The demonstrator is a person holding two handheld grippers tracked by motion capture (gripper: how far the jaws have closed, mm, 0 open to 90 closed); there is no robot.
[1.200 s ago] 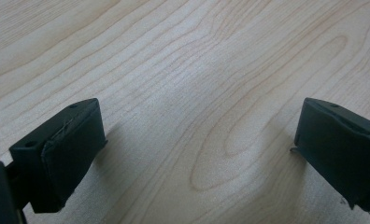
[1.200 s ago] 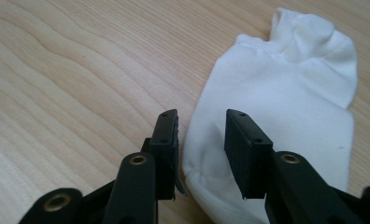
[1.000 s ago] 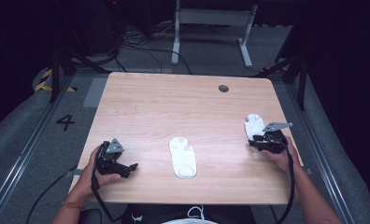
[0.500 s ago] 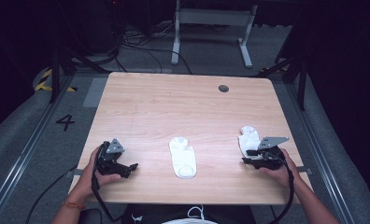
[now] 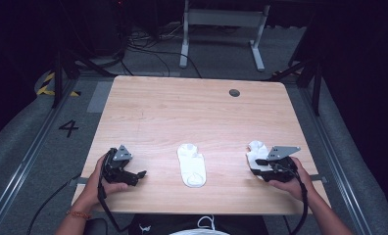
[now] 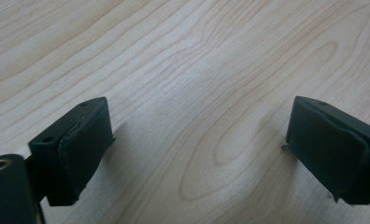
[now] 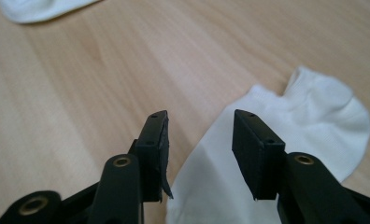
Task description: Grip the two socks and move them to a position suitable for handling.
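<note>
**Two socks apart, right gripper at the edge of one**

High view: two white socks lie on the wooden table, well apart. The middle sock lies flat near the table's near edge, about midway between the hands. The right sock lies near the right edge, partly under the right gripper, which a hand holds low over it. The left gripper rests at the near left of the table, well away from both socks, with nothing close to it.

Left gripper view: the jaws stand wide apart over bare wood, released and holding nothing.

Right gripper view: the jaws are parted, not clenched. The right sock's edge runs between them; one jaw stands over the cloth, the other over bare wood just beside it. Whether the pads touch the cloth cannot be told. The middle sock's tip shows at the far left.

Judgement: the work seems to be bringing the pair together, and it is at an early stage. No sock is gripped yet; closing on the right sock, carrying it to the middle sock and laying it there are left to do.
</note>
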